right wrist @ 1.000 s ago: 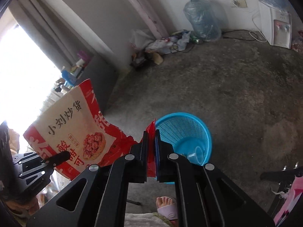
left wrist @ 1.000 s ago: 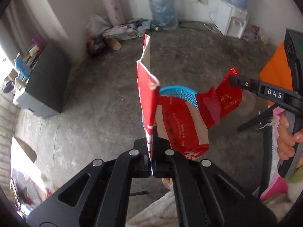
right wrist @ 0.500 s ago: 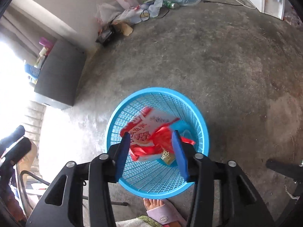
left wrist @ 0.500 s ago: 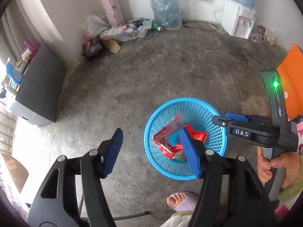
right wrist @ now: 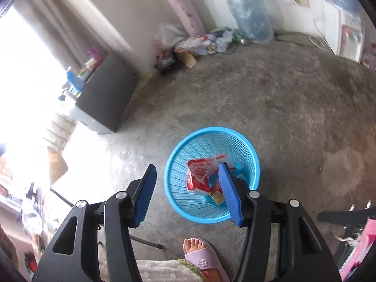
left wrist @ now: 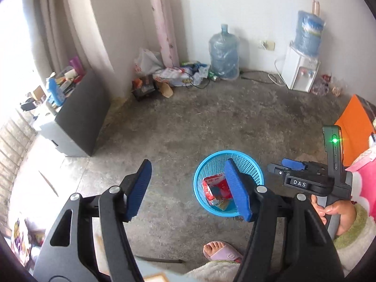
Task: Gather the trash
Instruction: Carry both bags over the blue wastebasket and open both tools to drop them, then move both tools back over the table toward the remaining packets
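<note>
Nearest to the cameras, a foot in a lilac slipper [right wrist: 206,262] is standing on the concrete floor [right wrist: 282,108]. The left gripper [left wrist: 188,188] is standing wide, with nothing between its blue pads [left wrist: 138,188], and only bare floor is showing in the gap. The right gripper [right wrist: 188,192] is opening its jaws, and nothing is being held between them. In the left wrist view a hand [left wrist: 333,213] in a green fleece sleeve is holding the right gripper's handle.

Just beyond the slipper, the blue basket [right wrist: 178,202] is standing upright on the floor. The red snack bag [right wrist: 199,176] is lying inside it, on top of other wrappers.

Further away, a dark cabinet [left wrist: 80,115] is standing along the left wall. At the far wall a heap of bags [left wrist: 174,75], a water jug [left wrist: 224,52] and a white water dispenser [left wrist: 299,70] are standing.
</note>
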Demonstrator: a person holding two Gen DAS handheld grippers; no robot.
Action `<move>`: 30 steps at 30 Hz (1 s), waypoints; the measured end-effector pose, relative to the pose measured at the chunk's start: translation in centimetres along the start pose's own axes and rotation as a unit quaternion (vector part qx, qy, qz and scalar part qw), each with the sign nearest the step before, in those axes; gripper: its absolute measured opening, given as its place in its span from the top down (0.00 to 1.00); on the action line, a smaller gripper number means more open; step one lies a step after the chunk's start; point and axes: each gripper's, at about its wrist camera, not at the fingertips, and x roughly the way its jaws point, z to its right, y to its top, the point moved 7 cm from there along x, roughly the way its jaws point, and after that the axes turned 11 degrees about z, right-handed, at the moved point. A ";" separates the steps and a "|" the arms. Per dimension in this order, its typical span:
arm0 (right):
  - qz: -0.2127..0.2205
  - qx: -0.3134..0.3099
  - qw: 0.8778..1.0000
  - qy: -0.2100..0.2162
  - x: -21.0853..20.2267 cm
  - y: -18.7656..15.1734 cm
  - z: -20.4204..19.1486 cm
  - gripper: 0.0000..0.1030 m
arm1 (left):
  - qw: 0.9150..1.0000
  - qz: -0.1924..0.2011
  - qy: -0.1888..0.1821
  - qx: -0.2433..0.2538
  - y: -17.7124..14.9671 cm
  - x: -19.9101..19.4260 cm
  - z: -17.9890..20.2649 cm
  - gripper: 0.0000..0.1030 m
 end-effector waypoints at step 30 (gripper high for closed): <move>-0.078 -0.225 0.933 0.268 -14.6 -10.4 -26.5 0.46 | 0.912 0.077 0.268 -0.302 -25.2 -35.3 -15.4 0.42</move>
